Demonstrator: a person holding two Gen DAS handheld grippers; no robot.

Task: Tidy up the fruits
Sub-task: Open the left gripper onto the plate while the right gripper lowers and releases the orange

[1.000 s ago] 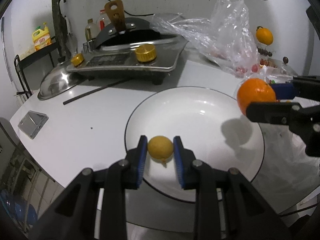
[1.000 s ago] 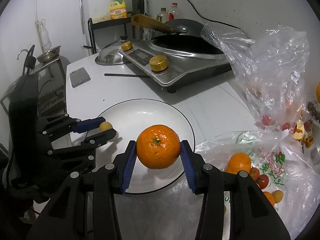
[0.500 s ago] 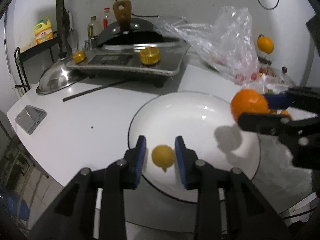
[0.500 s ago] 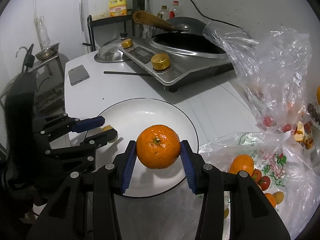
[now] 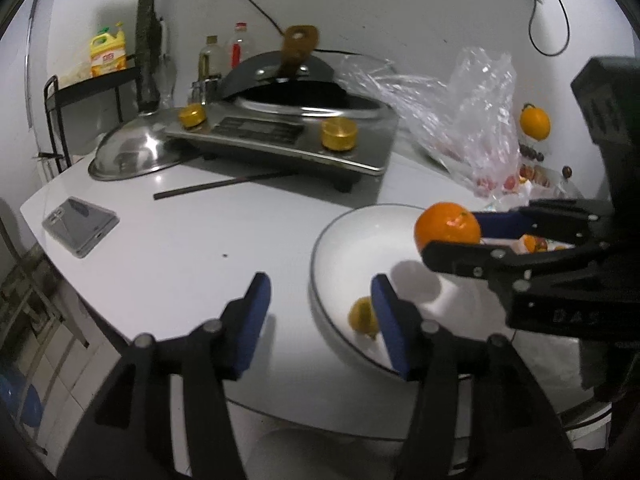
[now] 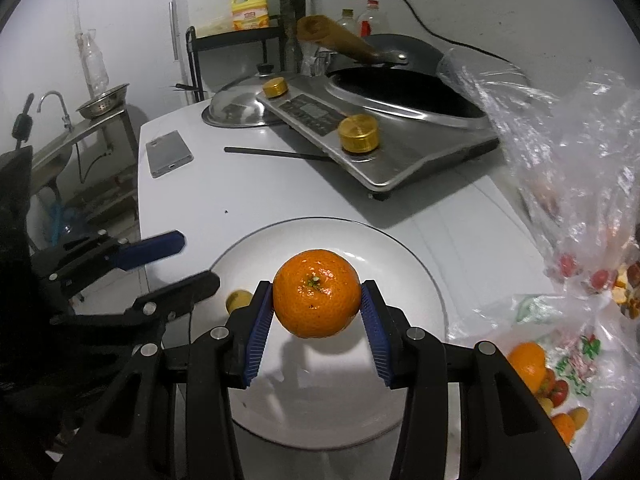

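The left gripper [image 5: 320,312] has just been opening, jaws now wide and empty, leaving the small yellow fruit [image 5: 362,316] on the round white plate [image 5: 360,228] at lower centre; the right gripper [image 6: 318,310] clamps the round orange tangerine [image 6: 317,294], likely next

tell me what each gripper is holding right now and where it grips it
The right gripper holds the orange by its two opposite sides, stem end facing up, above the white plate. The left gripper holds nothing: its jaws have just been opening, leaving the small yellow fruit on the plate.

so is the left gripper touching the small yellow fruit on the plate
Apart. The right wrist view shows the left gripper open, a strip of plate between its near finger and the yellow fruit.
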